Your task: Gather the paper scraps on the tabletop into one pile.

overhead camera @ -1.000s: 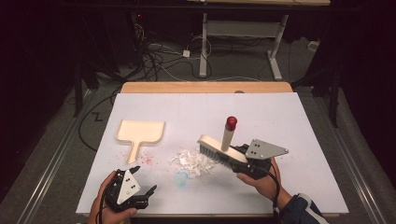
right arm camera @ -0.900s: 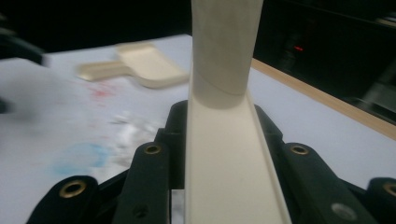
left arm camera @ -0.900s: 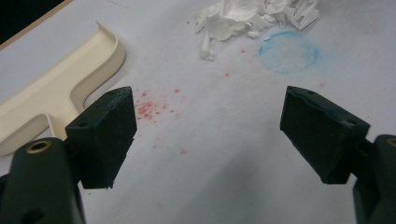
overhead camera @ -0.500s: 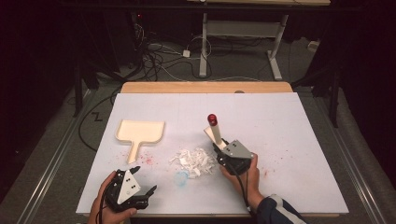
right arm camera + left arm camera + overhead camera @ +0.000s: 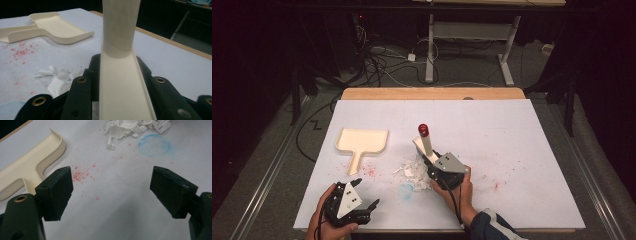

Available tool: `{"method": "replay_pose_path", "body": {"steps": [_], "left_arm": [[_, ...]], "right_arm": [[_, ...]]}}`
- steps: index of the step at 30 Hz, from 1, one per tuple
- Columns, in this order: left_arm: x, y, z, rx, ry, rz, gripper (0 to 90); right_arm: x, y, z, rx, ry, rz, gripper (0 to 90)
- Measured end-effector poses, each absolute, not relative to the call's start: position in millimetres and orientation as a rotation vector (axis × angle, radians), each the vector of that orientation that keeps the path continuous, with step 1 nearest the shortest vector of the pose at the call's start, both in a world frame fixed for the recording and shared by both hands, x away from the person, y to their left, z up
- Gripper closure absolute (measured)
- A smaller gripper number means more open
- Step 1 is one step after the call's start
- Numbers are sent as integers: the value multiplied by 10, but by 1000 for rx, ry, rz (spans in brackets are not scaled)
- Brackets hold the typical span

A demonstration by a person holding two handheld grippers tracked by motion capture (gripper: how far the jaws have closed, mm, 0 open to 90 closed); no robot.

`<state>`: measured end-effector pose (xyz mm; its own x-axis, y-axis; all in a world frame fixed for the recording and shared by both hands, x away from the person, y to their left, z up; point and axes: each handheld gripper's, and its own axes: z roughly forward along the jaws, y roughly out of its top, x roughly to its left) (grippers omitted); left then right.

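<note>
At the lower left of the high view the left tongs [image 5: 362, 196] are held low in the left hand [image 5: 328, 220] with jaws wide apart, while the right tongs [image 5: 434, 167], gripped by the right hand [image 5: 455, 188] at lower centre, are clamped shut.

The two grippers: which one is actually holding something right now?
The right gripper, its jaws shut on the cream brush with the red-tipped handle, beside the white paper scraps. The left gripper hangs open with nothing between its jaws.
</note>
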<state>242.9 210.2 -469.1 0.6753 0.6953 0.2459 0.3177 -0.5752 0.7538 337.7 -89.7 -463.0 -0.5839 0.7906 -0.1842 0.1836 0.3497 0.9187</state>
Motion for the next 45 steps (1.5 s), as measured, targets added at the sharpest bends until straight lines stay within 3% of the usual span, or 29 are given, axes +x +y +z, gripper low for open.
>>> {"method": "replay_pose_path", "body": {"steps": [9, 24, 35, 45], "left_arm": [[2419, 2091, -4689, 2202, 774, 712, 177], [2417, 2069, -4687, 2216, 773, 727, 177], [2434, 2058, -4690, 2218, 789, 716, 177], [2447, 2032, -4711, 2242, 775, 692, 177]], "right_arm": [[3416, -1463, -4306, 858, 1991, 1278, 678], [2995, -2543, -4027, 762, 2185, 1366, 678], [2759, -2813, -4081, 739, 2518, 1464, 677], [3087, -2854, -4233, 913, 2701, 1299, 676]]}}
